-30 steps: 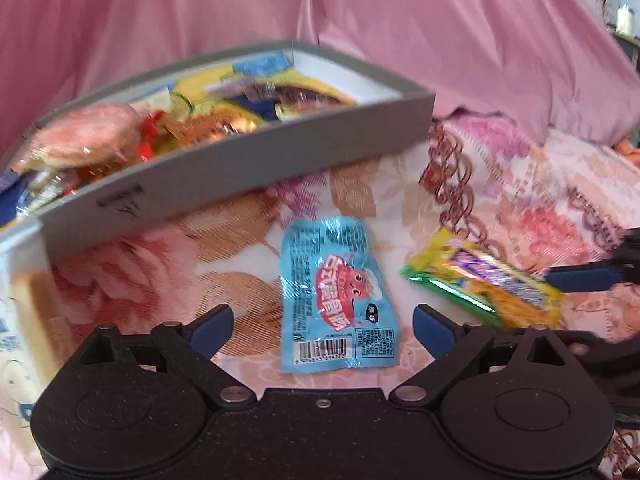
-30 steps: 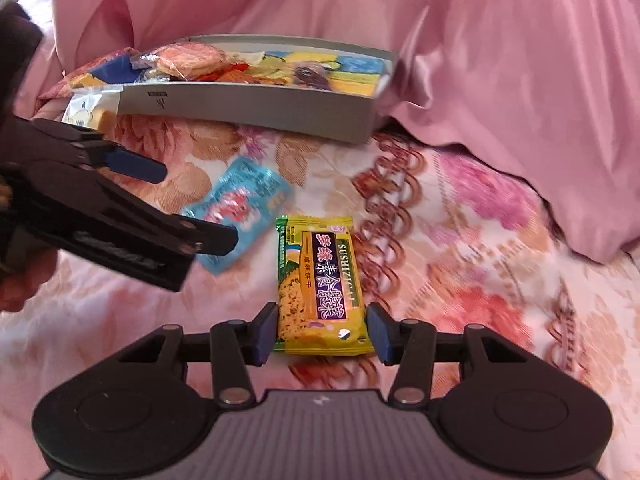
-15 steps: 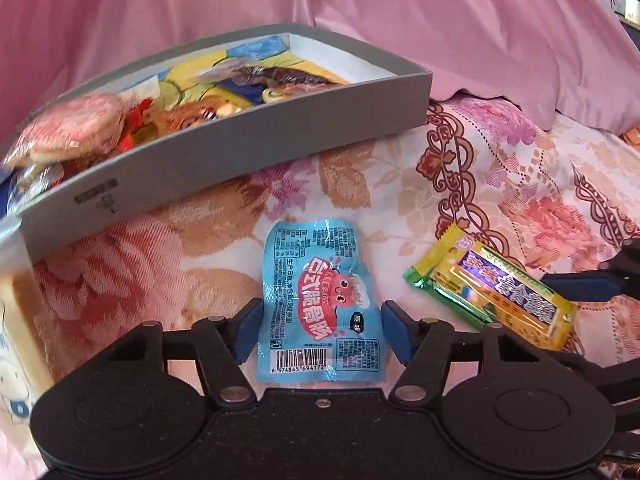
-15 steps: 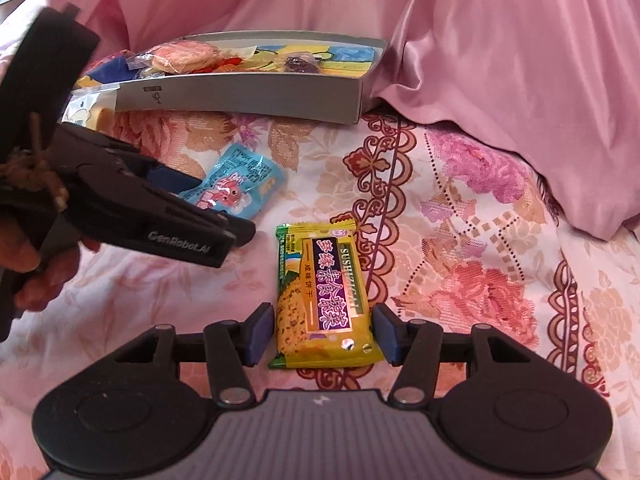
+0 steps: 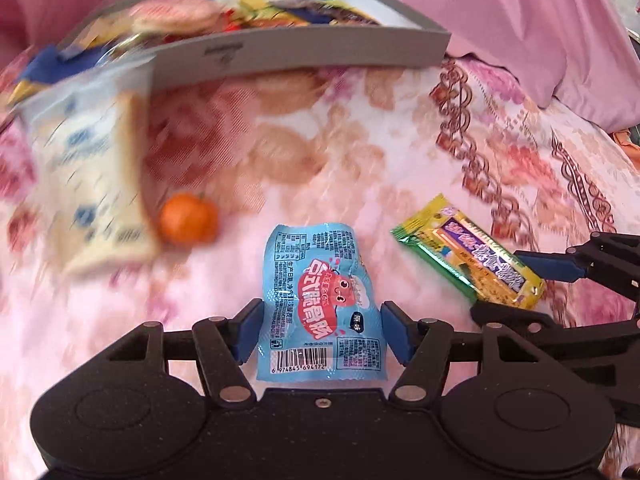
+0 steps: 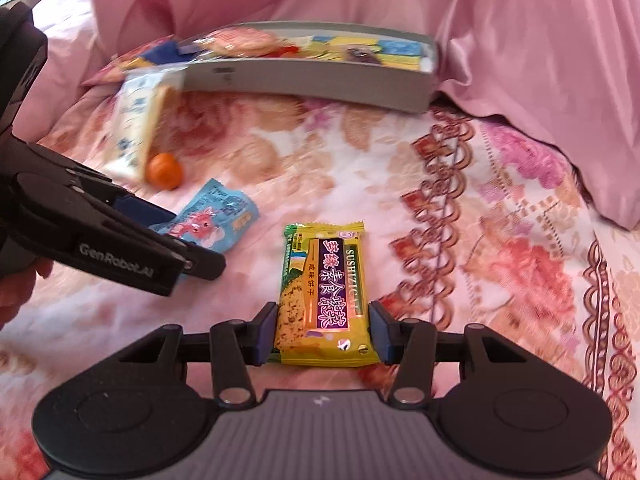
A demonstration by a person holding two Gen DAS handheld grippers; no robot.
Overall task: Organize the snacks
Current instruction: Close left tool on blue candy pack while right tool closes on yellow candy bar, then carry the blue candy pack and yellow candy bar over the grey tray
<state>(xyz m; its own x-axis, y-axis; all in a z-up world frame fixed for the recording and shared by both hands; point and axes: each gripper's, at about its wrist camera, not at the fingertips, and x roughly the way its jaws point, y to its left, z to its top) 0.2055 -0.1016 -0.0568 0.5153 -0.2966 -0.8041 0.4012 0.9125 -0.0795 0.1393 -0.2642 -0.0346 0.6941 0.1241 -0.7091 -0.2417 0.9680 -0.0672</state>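
Observation:
A blue snack packet (image 5: 320, 304) with a red cartoon sits between the blue pads of my left gripper (image 5: 322, 330), which is shut on its lower part. The right wrist view shows that packet (image 6: 216, 220) sticking out of the left gripper (image 6: 188, 236). My right gripper (image 6: 322, 332) has a yellow and purple biscuit packet (image 6: 324, 292) between its pads, and the jaws are closing on its sides. In the left wrist view the biscuit packet (image 5: 468, 260) lies slanted in the right gripper (image 5: 528, 292). A grey box (image 5: 300, 56) with several snacks stands farther back.
A small orange (image 5: 188, 218) and a white bread packet (image 5: 92, 184) lie on the flowered bedspread (image 6: 460, 200) left of the grippers, near the box's (image 6: 320, 76) left end. Pink cloth (image 6: 520, 40) rises behind the box. A hand (image 6: 16, 292) holds the left gripper.
The left jaws closed from wide apart onto the blue packet. Both grippers drew back from the box with their packets. The orange and the bread packet came into view.

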